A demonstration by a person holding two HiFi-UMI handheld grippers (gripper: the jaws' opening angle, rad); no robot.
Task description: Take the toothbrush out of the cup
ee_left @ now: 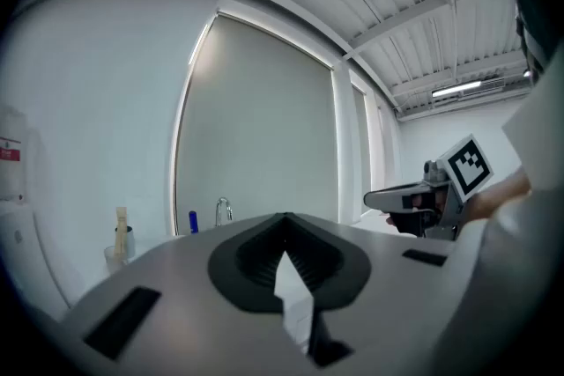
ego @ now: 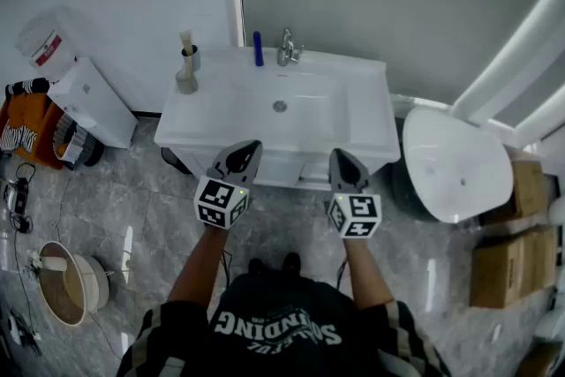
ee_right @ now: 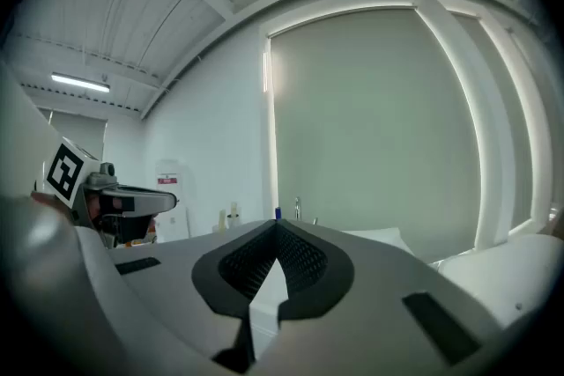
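Both empty: left gripper (ego: 254, 146) and right gripper (ego: 339, 154) closed tight, well short of the toothbrush (ego: 186, 42) upright in its cup (ego: 192, 59) at the counter's (ego: 369, 106) back-left corner; an off-centre pinch could topple the cup.

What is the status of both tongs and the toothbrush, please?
Left tongs and right tongs shut, empty, short of the sink. Toothbrush upright in cup, back left corner. Nothing in the way.

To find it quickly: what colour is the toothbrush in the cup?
The toothbrush is pale beige; head view.
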